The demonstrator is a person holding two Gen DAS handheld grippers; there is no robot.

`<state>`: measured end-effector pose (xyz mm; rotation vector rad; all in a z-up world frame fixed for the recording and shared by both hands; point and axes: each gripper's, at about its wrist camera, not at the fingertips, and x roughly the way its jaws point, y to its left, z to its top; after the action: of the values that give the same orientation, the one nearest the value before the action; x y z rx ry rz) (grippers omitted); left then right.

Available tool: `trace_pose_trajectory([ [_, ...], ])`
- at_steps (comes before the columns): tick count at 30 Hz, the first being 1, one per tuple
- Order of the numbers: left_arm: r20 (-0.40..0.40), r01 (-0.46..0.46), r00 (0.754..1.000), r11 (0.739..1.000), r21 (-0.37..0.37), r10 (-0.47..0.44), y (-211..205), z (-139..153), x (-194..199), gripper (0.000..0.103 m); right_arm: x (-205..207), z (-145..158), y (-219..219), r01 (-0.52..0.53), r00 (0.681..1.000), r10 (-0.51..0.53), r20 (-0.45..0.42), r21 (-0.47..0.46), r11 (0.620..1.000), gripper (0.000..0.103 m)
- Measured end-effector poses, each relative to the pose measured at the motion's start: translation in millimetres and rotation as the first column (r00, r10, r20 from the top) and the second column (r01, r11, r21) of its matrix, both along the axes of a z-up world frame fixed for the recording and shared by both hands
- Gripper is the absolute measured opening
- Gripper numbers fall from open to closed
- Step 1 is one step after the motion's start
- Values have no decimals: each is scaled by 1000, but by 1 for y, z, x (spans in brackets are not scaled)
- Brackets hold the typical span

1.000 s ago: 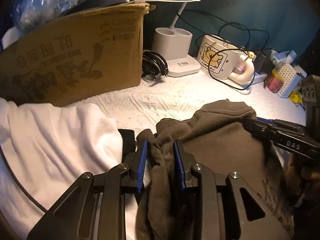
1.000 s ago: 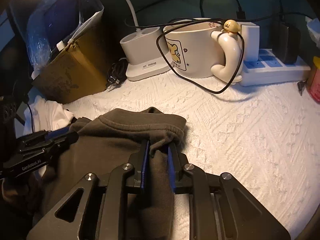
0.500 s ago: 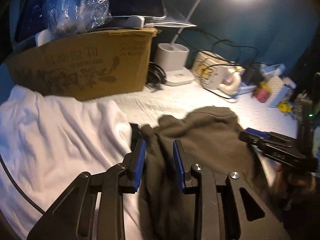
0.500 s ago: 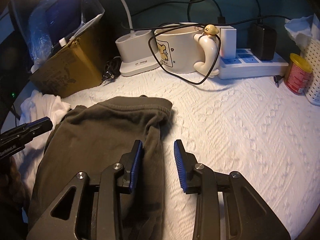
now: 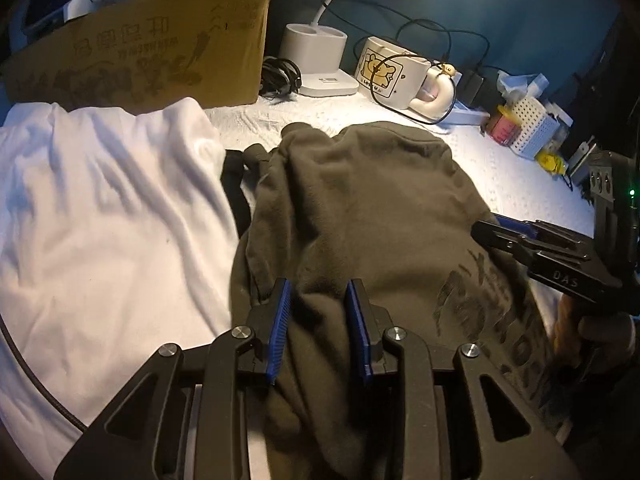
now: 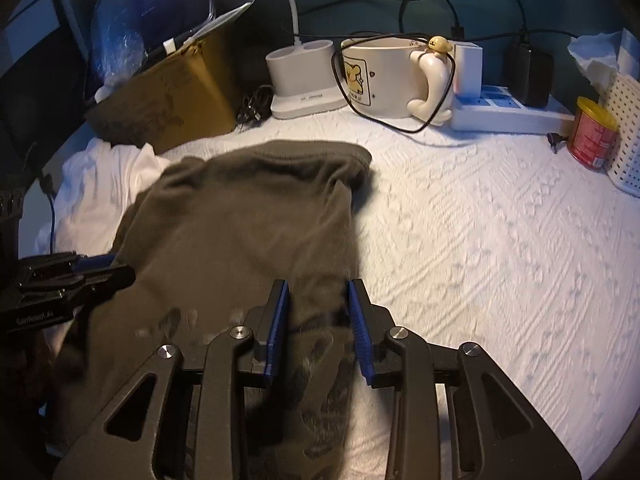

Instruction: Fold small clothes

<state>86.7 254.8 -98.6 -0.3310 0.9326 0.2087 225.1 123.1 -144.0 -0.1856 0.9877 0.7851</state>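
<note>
L gripper [image 5: 318, 322] lower centre of frame, blue pads part open w/ a ridge of olive garment [image 5: 360, 208] between, not pinched. R gripper [image 6: 318, 320] likewise; its jaws have just been opening, garment edge loose between pads. Garment lies mid-frame on white bedspread [image 6: 480, 220], white cloth [image 5: 100, 208] at left. Step, as judged: first fold laid & released. Next: regrip near hem, fold toward upper frame

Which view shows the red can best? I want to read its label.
The right wrist view: the red can stands whole at the right edge, yellow lid and red side lit, beside the white perforated basket. The label print is too small to read. In the left wrist view the can is small and half hidden beside the basket.
</note>
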Motion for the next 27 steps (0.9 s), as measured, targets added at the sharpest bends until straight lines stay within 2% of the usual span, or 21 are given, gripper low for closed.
trace_pose_trajectory([
  [6, -9, -21, 1000, 998, 64, 22, -8, -1, -5, 31, -6, -2, -12, 19, 1000, -19, 6, -6, 1000, 34],
  [9, -16, -26, 1000, 997, 72, 27, -8, -1, -7, 31, -9, -1, -19, 26, 1000, -26, 8, -8, 1000, 34],
  [14, -23, -36, 999, 994, 106, 39, -18, 7, -14, 32, -13, 3, -32, 42, 999, -41, -24, 8, 999, 34],
  [15, -26, -42, 999, 991, 124, 45, -21, 9, -16, 35, -15, 4, -33, 40, 999, -39, -30, 10, 999, 34],
  [17, -25, -55, 998, 989, 140, 59, -24, 12, -20, 54, -22, 7, -37, 31, 999, -31, -35, 12, 999, 34],
  [18, -15, -57, 998, 990, 133, 59, -27, 13, -24, 56, -26, 8, -39, 25, 999, -24, -35, 12, 1000, 34],
  [21, -9, -61, 998, 989, 134, 63, -34, 14, -33, 58, -37, 5, -44, 7, 999, -6, -42, 8, 1000, 34],
  [27, -16, -87, 996, 988, 126, 89, -48, 1, -55, 59, -58, 4, -66, 5, 1000, -3, -26, 64, 998, 34],
])
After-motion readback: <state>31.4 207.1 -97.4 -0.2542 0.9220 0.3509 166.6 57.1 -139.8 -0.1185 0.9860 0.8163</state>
